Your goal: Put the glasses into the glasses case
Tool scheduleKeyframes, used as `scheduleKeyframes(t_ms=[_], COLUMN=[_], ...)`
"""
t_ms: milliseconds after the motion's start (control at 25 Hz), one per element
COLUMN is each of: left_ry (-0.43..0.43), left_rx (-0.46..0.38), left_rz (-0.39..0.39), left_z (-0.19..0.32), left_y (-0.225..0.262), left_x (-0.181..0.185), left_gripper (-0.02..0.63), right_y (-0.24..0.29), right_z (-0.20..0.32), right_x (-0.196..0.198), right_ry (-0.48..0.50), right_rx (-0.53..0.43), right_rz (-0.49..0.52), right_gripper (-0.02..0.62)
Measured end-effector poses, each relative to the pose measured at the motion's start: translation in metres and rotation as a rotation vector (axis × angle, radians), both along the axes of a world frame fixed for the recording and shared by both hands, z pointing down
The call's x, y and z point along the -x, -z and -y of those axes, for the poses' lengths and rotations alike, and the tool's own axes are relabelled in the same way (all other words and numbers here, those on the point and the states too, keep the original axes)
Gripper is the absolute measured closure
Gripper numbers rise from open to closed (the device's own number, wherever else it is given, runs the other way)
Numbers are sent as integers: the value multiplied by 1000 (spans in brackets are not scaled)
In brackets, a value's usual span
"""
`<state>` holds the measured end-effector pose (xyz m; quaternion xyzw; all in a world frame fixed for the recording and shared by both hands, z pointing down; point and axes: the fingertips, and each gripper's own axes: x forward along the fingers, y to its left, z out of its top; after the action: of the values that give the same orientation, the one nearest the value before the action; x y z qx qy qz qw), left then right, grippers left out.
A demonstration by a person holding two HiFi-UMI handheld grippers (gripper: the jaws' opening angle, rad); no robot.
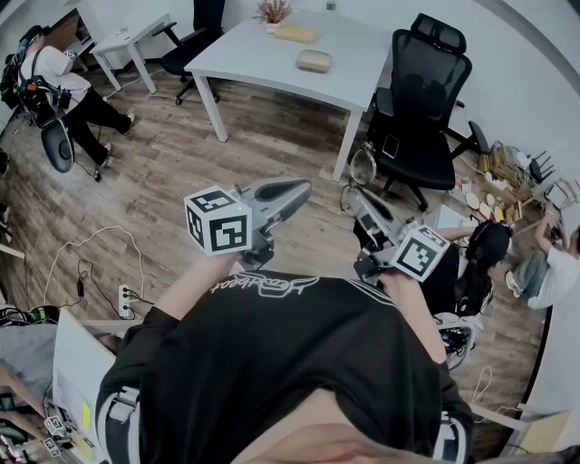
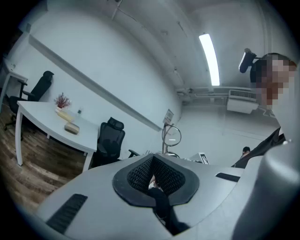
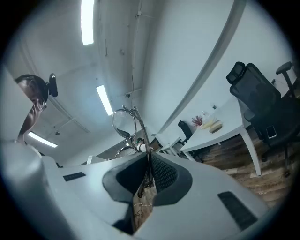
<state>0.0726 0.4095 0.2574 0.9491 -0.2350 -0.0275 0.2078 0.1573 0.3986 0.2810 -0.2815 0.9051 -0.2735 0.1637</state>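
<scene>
- Looks like an open-plan office, no real doubt about it.
- White desks stand on a wood-look floor, and one has a small plant on it.
- Black swivel chairs with headrests are parked by them.
- Long strip lights run along a bare ceiling.
- A power strip and loose cables lie on the floor, and a person sits off to the far left.
</scene>
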Motion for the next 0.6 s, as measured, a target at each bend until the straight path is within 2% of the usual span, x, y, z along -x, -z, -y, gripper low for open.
scheduleKeyframes(t_ms=[320, 600], left_ry=[31, 28], left_rx=[40, 40], left_rz=[-36, -23], left_z=[-2, -1], left_y=[-7, -9], left_x=[-8, -22], left_gripper=[600, 601], right_y=[-4, 0], right_z=[-5, -3], right_x=[-11, -23], right_ry=[4, 13], right_rx=[3, -9], right_rz=[1, 37], right_gripper=[568, 568])
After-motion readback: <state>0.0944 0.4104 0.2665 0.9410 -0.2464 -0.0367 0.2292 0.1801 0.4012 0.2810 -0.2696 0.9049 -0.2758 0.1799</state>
